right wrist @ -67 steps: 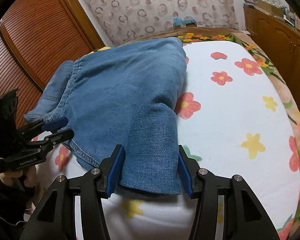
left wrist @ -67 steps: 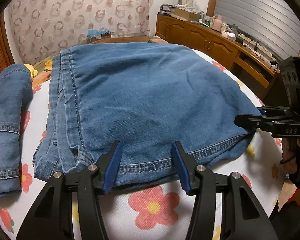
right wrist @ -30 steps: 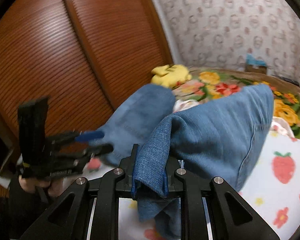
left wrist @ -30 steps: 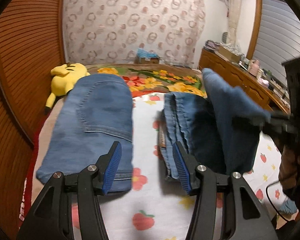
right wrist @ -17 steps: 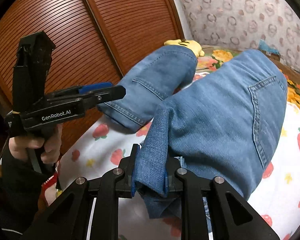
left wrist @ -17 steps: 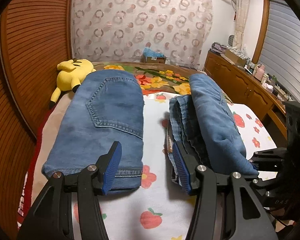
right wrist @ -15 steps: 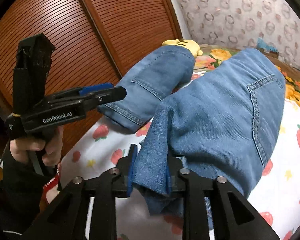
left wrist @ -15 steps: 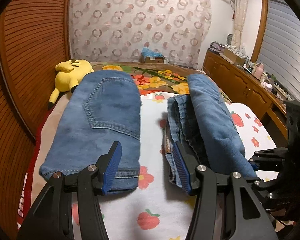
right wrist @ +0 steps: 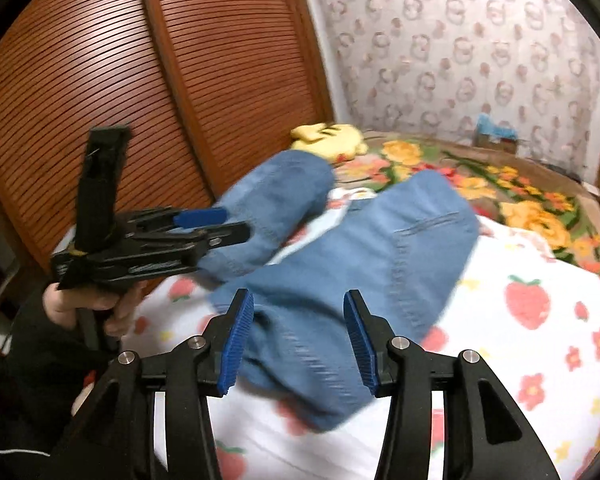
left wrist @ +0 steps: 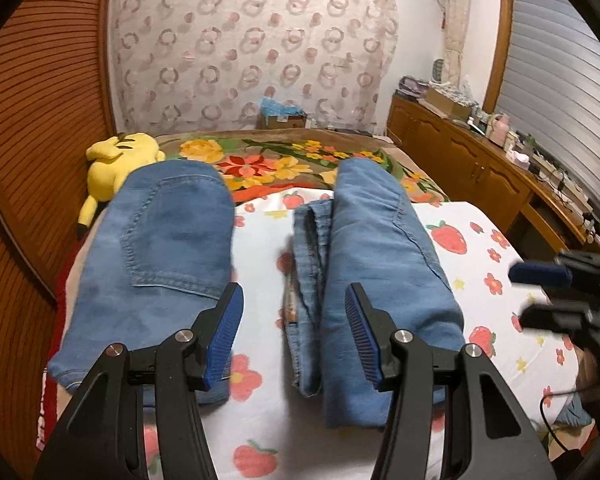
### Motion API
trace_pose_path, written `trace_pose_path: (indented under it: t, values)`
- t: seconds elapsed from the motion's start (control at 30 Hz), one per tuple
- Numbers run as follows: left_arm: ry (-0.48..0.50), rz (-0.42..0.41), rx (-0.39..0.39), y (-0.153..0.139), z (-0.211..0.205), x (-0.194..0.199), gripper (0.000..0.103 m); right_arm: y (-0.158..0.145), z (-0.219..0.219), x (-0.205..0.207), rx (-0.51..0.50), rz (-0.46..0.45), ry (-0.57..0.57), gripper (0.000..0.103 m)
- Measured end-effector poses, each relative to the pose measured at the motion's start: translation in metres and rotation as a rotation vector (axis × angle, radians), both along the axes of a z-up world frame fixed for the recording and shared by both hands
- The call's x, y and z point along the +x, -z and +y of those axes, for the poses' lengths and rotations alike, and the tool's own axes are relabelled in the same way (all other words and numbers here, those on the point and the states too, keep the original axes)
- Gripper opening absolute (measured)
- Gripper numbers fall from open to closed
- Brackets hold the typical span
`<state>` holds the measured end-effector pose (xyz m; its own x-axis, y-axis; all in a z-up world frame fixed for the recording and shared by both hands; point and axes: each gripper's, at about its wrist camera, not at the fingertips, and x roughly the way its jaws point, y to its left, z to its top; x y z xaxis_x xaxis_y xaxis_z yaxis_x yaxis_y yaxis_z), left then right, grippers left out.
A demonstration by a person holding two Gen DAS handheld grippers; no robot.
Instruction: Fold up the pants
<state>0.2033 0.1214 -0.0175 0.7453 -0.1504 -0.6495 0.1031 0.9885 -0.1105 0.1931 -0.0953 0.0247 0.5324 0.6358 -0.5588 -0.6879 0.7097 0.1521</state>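
Two folded jeans [left wrist: 384, 248] bundles are lying beside the yellow plush toy [left wrist: 116, 160]; your left gripper [left wrist: 294, 334] and right gripper [right wrist: 298, 340] are hovering spread, the right's jaws just opening off the denim.

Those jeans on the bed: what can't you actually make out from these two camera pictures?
- Near hem of the just-folded jeans, right wrist view: smeared by motion blur.
- Their near end, left wrist view: covered by the left gripper, whose jaws stand open.
- Right gripper, jaws just opened and off the cloth: blurred at the left wrist view's right edge.
- Items on the wooden sideboard: too small to identify.
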Motion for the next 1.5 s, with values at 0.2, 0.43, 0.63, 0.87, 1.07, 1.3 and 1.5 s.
trace_pose_path:
  t: [0.2, 0.43, 0.63, 0.87, 1.07, 1.3, 1.5]
  values:
    - [0.055, 0.049, -0.012, 0.011, -0.017, 0.011, 0.054, 0.002, -0.012, 0.018, -0.029, -0.009, 0.082, 0.049]
    - [0.064, 0.127, -0.014, 0.028, -0.025, 0.019, 0.054, 0.012, -0.001, 0.057, -0.064, 0.004, 0.124, 0.050]
    - [0.071, 0.161, -0.015, 0.040, -0.031, 0.014, 0.053, 0.020, 0.010, 0.080, -0.080, -0.010, 0.174, 0.050]
    - [0.156, 0.128, -0.014, 0.024, -0.050, 0.001, 0.012, 0.029, 0.021, 0.088, -0.079, 0.010, 0.196, 0.050]
    - [0.167, 0.036, -0.008, -0.008, -0.053, -0.024, 0.009, 0.028, 0.021, 0.091, -0.054, 0.022, 0.196, 0.050]
    - [0.048, 0.074, -0.003, 0.015, -0.023, -0.043, 0.009, 0.030, 0.026, 0.091, -0.030, 0.003, 0.150, 0.050]
    - [-0.017, 0.157, -0.009, 0.054, -0.004, -0.040, 0.009, 0.039, 0.036, 0.107, -0.004, -0.002, 0.084, 0.050]
